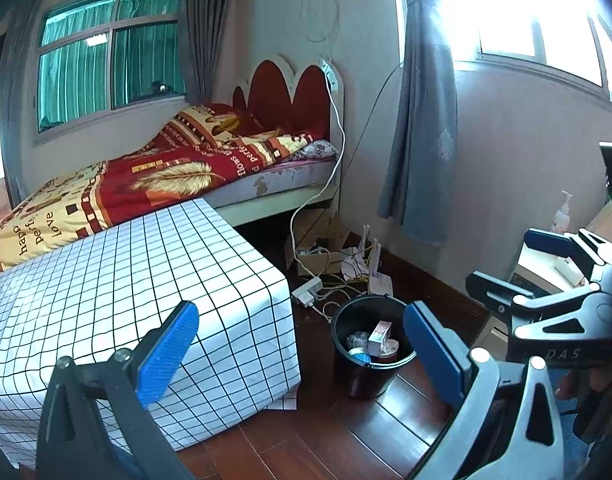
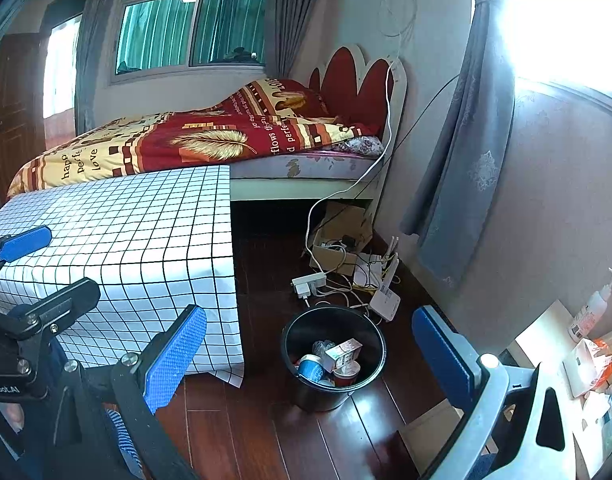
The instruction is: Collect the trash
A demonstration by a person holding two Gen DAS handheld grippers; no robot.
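A black trash bin (image 1: 370, 376) stands on the dark wooden floor beside the table; it also shows in the right wrist view (image 2: 334, 390). Inside lie a small carton (image 2: 343, 354), a blue-topped cup (image 2: 311, 368), a red cup (image 2: 346, 374) and crumpled plastic (image 2: 323, 347). My left gripper (image 1: 302, 356) is open and empty, held above the table corner and the bin. My right gripper (image 2: 310, 360) is open and empty, above the bin. The right gripper also appears at the right edge of the left wrist view (image 1: 518, 264), open.
A table with a white checked cloth (image 1: 126, 280) stands left of the bin. Behind it is a bed with a red and yellow quilt (image 1: 154, 176). A power strip (image 2: 308, 282), cables, a router (image 2: 386, 298) and a cardboard box (image 2: 338, 240) lie by the wall. A side table (image 2: 546, 340) stands right.
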